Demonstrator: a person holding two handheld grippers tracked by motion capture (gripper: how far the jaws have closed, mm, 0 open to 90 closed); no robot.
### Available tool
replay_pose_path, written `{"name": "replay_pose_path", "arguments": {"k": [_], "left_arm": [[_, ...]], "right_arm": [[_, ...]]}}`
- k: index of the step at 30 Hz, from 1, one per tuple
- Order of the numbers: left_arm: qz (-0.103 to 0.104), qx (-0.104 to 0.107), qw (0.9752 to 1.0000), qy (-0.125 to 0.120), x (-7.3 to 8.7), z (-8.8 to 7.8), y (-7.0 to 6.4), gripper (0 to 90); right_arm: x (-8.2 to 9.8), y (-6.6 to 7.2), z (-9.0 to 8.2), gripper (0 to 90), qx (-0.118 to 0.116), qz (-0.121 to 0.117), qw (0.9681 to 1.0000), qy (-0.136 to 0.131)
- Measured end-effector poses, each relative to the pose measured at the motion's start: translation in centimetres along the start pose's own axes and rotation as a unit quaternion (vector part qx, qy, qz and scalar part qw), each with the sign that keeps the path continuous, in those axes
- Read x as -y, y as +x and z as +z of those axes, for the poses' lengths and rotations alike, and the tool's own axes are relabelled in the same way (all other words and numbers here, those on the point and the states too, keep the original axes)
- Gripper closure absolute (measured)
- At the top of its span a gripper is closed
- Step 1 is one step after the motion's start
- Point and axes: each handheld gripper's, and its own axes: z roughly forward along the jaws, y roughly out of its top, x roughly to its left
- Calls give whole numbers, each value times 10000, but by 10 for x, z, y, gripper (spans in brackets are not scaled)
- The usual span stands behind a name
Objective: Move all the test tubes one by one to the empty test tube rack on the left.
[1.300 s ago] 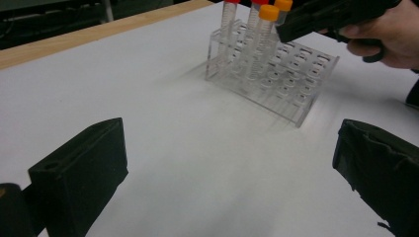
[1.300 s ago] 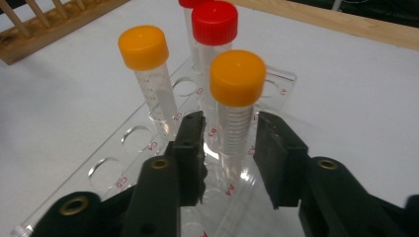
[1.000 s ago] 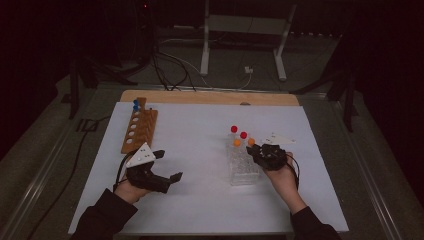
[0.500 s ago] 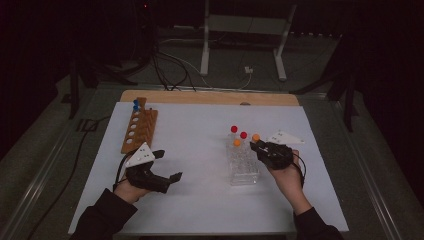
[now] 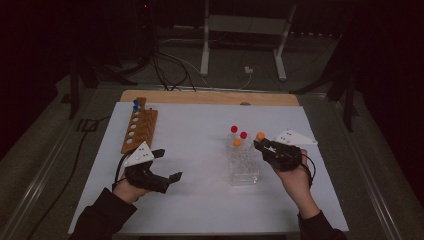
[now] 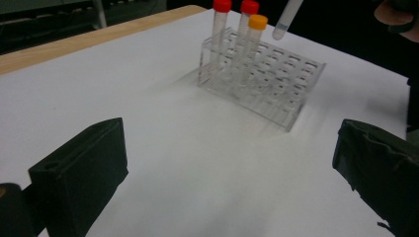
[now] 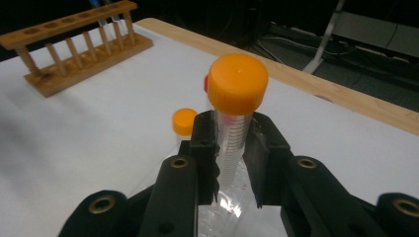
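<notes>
Four capped tubes were counted: two red-capped tubes [image 6: 222,19] and one orange-capped tube [image 6: 257,30] stood in the clear rack [image 6: 276,86]. The right gripper [image 7: 231,148] pinched the fourth, the lifted tube [image 7: 236,113], orange-capped with printed graduation marks; the left gripper [image 6: 232,168] was spread, holding nothing.

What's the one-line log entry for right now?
right gripper: shut on orange-capped tube, above clear rack | left gripper: open, holding nothing

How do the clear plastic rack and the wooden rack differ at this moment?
The clear plastic rack lies near the right claw; the wooden rack lies beyond the left claw. The clear plastic rack has many small cells in several rows and holds two red-capped tubes and an orange-capped one; the wooden rack has one row of round holes, with blue-capped tubes at its far end. Both rest on the white sheet.
</notes>
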Motion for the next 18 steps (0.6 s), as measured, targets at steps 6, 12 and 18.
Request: {"name": "replay_pose_path", "arguments": {"k": [6, 12, 18], "left_arm": [[26, 38, 10000, -17, -2, 0, -3, 12], [74, 81, 9999, -47, -6, -1, -6, 12], [68, 180, 9998, -70, -8, 0, -9, 19]], "right_arm": [[-6, 13, -5, 748, -293, -52, 9995, -59], [-7, 34, 0, 748, -710, -128, 9974, -23], [-3, 56, 9, 748, -1093, -273, 9935, 136]]}}
